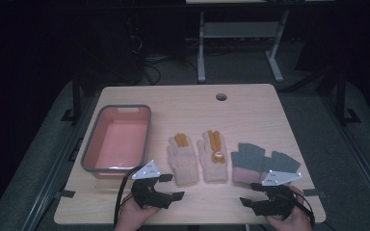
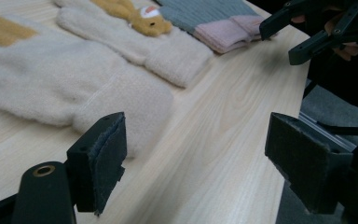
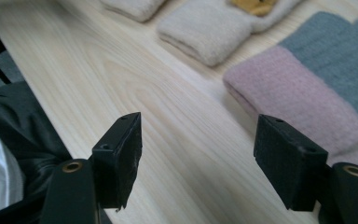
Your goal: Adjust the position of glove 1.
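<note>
Your left gripper jaws wide, empty, near front edge. Cream gloves just beyond it, mid-table, cuffs toward you, fingers toward back edge. Your right gripper wide too, nearer grey-pink gloves. Tub at left edge.

The high view is dim: light falls from above on the table, and the room beyond sinks into darkness. Both gripper views are brighter, slightly grainy, with soft shadows; the near jaws look mildly blurred.
</note>
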